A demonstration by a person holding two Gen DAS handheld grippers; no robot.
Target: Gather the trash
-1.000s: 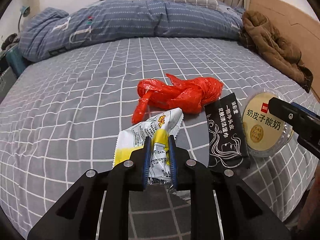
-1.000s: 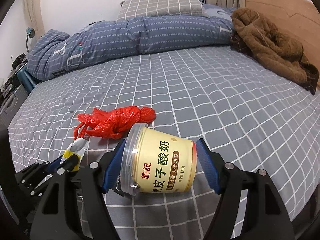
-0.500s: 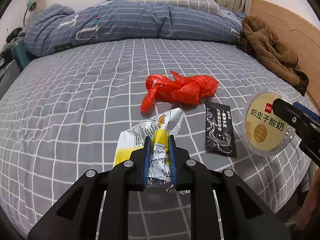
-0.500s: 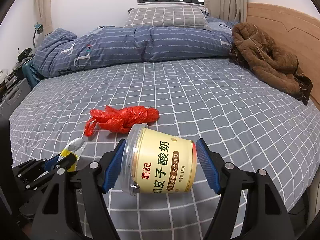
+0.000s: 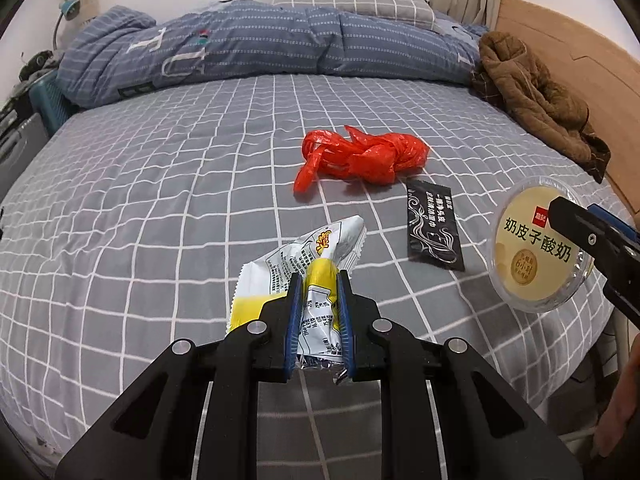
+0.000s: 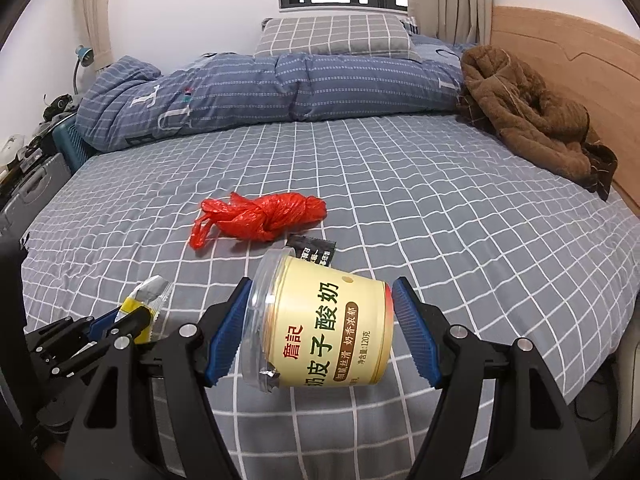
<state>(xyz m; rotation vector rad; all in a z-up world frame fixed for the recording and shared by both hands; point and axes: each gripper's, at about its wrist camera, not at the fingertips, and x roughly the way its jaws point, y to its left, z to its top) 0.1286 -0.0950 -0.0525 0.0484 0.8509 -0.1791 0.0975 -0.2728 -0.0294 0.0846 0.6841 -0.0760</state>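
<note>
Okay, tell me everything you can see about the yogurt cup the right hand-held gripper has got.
The yogurt cup is a pale yellow tub with green and red Chinese lettering, a brown label strip and a clear plastic lid printed to match. It lies on its side, lifted off the grey checked bedsheet, clamped between the blue pads of the right hand-held gripper, lid end on one pad, base on the other. Torn foil shows at the rim.

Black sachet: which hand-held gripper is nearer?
Right. The right hand-held gripper, holding the yogurt cup, hangs just in front of the black sachet; the left hand-held gripper, clamping the snack wrapper, sits farther left.
</note>
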